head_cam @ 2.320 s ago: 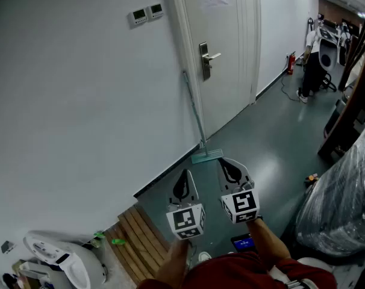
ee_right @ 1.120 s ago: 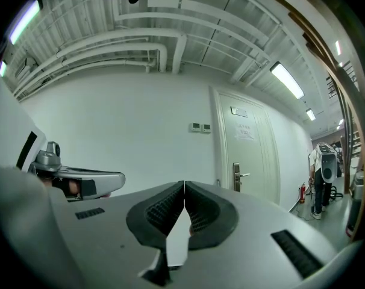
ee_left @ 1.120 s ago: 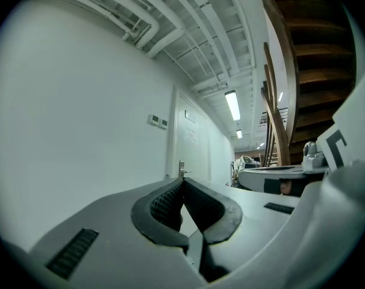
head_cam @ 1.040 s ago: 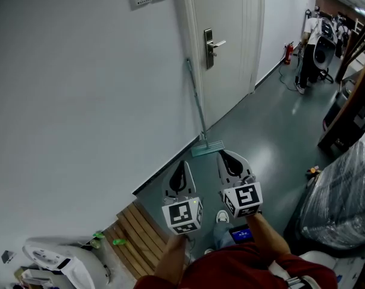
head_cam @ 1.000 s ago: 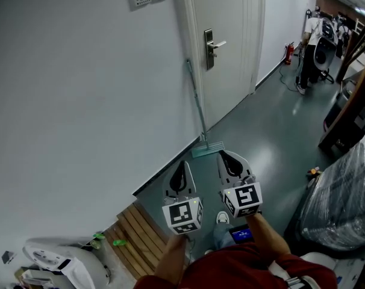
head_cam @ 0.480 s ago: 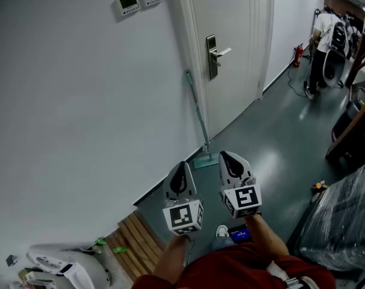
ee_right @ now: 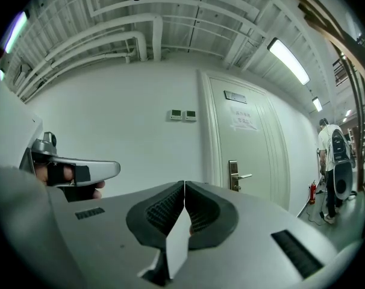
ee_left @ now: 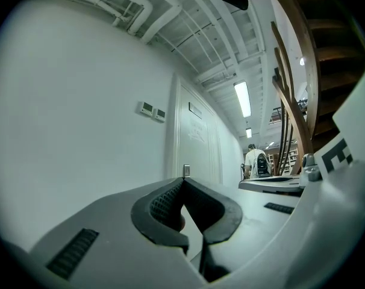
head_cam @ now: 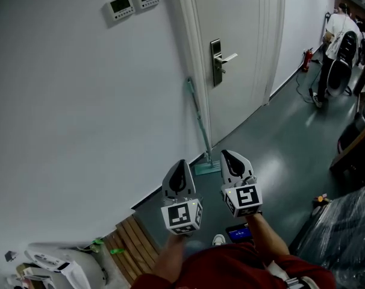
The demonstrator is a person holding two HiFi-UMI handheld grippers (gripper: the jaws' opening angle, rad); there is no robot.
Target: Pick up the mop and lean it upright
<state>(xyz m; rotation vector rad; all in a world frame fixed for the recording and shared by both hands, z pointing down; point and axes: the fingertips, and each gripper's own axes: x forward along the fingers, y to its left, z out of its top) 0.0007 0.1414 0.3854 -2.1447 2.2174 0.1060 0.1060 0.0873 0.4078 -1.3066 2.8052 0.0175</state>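
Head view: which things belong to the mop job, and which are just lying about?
Job: mop, leaning on the wall beside the door; left gripper and right gripper, both shut and empty.
Lying about: wooden slats, fire extinguisher, plastic-wrapped bundle.

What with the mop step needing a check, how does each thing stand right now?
mop: leaning upright against the wall, head on the floor
door: shut
left gripper: jaws together, empty
right gripper: jaws together, empty
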